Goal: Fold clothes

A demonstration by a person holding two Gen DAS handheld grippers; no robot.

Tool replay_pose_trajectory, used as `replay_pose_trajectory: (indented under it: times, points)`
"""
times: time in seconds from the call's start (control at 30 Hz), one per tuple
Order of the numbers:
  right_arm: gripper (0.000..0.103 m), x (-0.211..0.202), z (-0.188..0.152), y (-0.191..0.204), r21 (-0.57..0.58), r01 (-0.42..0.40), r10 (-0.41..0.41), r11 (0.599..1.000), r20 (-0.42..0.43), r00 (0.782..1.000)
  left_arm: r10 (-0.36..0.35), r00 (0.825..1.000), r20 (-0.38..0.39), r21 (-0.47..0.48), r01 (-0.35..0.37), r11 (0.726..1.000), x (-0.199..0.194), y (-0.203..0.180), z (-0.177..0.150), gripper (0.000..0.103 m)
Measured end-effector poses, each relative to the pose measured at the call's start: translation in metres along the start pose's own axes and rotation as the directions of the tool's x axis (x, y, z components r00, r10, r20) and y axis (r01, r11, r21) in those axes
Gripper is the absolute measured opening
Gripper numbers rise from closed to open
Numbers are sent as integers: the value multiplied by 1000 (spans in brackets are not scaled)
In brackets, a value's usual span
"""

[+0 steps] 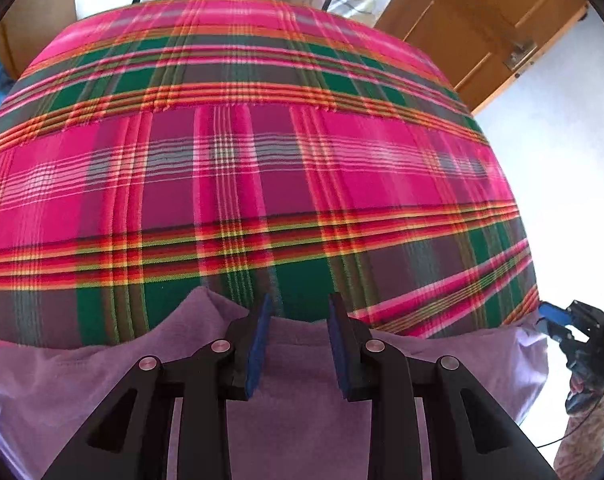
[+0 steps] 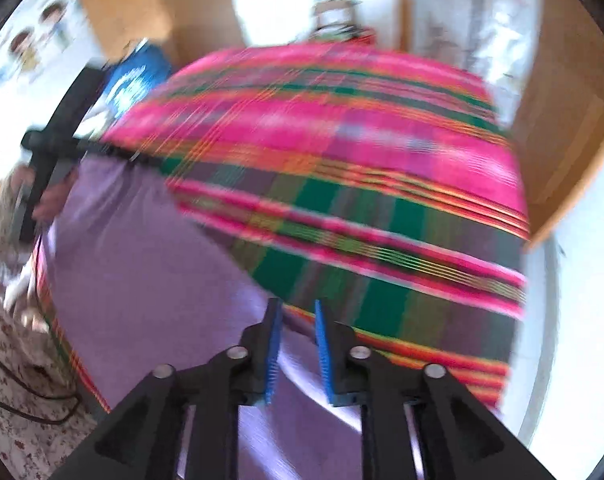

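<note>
The purple cloth (image 1: 302, 360) lies flat on the plaid-covered bench (image 1: 262, 180), stretched sideways along its near edge. The left hand-held gripper (image 1: 300, 344) hangs over the middle, fingers apart, holding nothing. The right hand-held gripper (image 2: 296, 350), also apart and holding nothing, is over the cloth's right end.
</note>
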State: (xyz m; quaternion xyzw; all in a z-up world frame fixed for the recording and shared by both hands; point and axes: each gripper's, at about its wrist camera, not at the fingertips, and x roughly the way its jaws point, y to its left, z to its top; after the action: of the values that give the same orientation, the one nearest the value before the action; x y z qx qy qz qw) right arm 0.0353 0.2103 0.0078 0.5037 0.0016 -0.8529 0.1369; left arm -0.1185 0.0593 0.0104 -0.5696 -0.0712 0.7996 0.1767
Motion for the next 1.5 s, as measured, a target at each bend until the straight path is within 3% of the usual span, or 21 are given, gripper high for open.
replay_pose_trajectory:
  times: [0.13, 0.3, 0.37, 0.43, 0.57, 0.67, 0.77, 0.83, 0.9, 1.1, 1.27, 1.5]
  points:
    - [24, -21, -27, -30, 119, 104, -106, 987, 7, 994, -73, 997, 21, 68, 72, 995, -16, -22, -12, 30]
    - [28, -31, -55, -52, 188, 193, -195, 963, -5, 981, -120, 992, -49, 163, 127, 978, -7, -54, -31, 30]
    - [30, -36, -63, -65, 243, 184, -193, 953, 16, 981, -123, 990, -73, 184, 135, 974, -3, -59, -39, 30]
    - [40, -35, -68, -79, 304, 185, -199, 935, 16, 980, -110, 991, -77, 188, 123, 975, 2, -61, -40, 30]
    - [41, -25, -75, -96, 398, 164, -182, 903, 7, 983, -110, 990, -86, 169, 123, 978, 9, -60, -39, 30]
    - [43, -23, -76, -93, 394, 174, -197, 902, 18, 980, -106, 991, -86, 149, 118, 982, 10, -55, -39, 30]
    - [33, -21, -76, -93, 413, 194, -220, 890, 16, 975, -113, 990, -85, 128, 123, 984, 10, -52, -37, 30]
    - [15, -19, -76, -93, 423, 220, -247, 879, 9, 969, -115, 990, -84, 124, 125, 984, 11, -51, -37, 30]
    - [10, -18, -77, -89, 418, 252, -278, 873, 2, 961, -115, 990, -84, 124, 125, 984, 11, -51, -37, 30]
    - [2, -11, -74, -69, 359, 378, -399, 853, -16, 917, -115, 990, -80, 117, 124, 985, 12, -52, -38, 30]
    - [2, -20, -77, -73, 415, 407, -455, 814, 20, 890, -115, 990, -78, 112, 123, 986, 12, -50, -39, 30]
    - [1, -14, -75, -75, 429, 436, -483, 791, 2, 876, -119, 990, -75, 100, 127, 987, 13, -47, -38, 30]
